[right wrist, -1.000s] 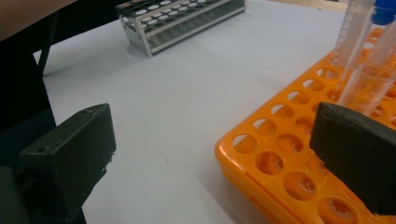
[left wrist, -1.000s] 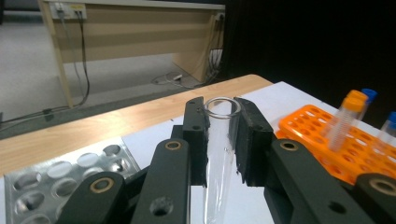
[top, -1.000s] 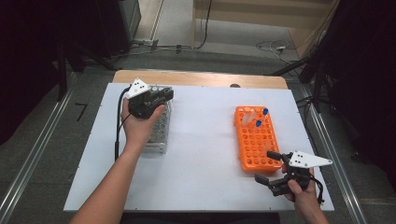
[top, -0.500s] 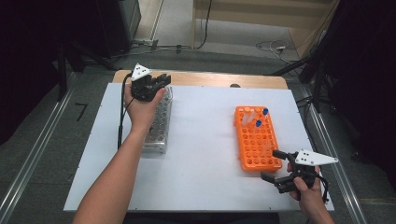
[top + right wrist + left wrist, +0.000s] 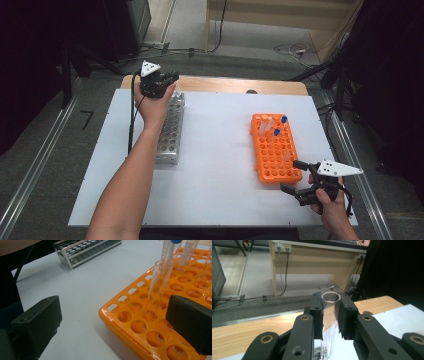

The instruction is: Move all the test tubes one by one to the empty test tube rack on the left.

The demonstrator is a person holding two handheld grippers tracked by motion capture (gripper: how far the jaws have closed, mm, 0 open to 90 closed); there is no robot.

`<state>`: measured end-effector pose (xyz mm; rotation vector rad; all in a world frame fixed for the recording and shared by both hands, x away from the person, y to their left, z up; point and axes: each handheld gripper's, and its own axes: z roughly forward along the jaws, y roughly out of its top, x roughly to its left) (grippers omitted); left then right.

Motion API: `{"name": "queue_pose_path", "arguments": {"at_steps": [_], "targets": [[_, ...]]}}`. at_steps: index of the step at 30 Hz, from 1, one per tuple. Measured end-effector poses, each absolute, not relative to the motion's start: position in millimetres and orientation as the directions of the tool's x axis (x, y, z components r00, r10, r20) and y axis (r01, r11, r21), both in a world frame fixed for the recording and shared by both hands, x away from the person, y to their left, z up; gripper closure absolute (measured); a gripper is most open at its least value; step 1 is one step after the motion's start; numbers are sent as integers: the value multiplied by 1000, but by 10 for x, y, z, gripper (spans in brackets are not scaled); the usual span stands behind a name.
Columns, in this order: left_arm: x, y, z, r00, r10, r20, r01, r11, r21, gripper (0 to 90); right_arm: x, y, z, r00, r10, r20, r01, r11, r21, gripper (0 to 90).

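While my left gripper point(image 5: 167, 79) has slid up the metal rack point(image 5: 170, 131) to its far end, its jaws stay clamped on a clear tube point(image 5: 330, 315). Right gripper point(image 5: 294, 177) idles wide open at the orange rack point(image 5: 275, 150). Tube's likely headed for a hole.

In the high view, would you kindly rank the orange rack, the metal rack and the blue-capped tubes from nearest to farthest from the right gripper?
1. Orange rack, just beyond the right gripper.
2. Blue-capped tubes, at that rack's far end.
3. Metal rack, across the table, under the left forearm.
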<state>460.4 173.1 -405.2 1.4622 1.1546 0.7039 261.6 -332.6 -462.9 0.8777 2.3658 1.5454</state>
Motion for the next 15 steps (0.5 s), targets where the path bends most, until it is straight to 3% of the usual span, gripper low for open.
{"name": "queue_pose_path", "arguments": {"at_steps": [15], "targets": [[4727,1568,-4218,317,946,-69,345,-47,937,765,2615,-3364,-4634,-803,573,164,377,276,884,0]]}}
